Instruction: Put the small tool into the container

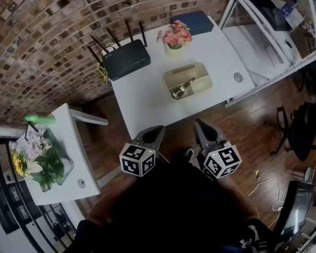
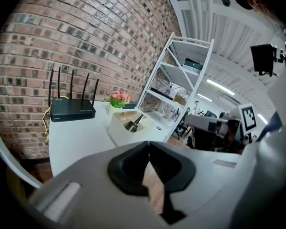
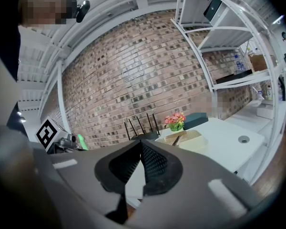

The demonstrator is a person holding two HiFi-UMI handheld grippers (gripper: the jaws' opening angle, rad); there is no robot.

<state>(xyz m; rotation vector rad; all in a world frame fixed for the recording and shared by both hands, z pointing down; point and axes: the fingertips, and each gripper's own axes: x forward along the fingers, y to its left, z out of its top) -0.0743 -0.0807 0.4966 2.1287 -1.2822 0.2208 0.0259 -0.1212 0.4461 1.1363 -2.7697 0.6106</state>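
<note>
Small tool (image 1: 182, 88): a metal piece lying inside the container (image 1: 196, 74), toward its near-left corner, one end propped against the wall. The left gripper view shows the same: tool (image 2: 132, 124) down in the container (image 2: 117, 124), nothing lying loose beside it.

Container: a shallow beige tray on the white table (image 1: 142, 96). Behind it, a pot of pink flowers (image 1: 175, 37). Behind that and to the right, a dark blue box (image 1: 195, 21). To the container's rear left, a black router (image 1: 126, 59) with its antennas up.

Left gripper (image 1: 157, 129): off the table, well short of the container on the near side, close to the person's body. Jaws fully together, pads meeting at the tip, nothing between them (image 2: 148, 144).

Right gripper (image 1: 199, 123): just beside the left, also well short of the container. Pads closed against each other, empty (image 3: 140, 144). The container (image 3: 188, 140) sits far ahead of it.

Progress, as I judge it: placing looks done. The tool is in, both grippers are empty and clear of the table. Nothing of the task appears left.
</note>
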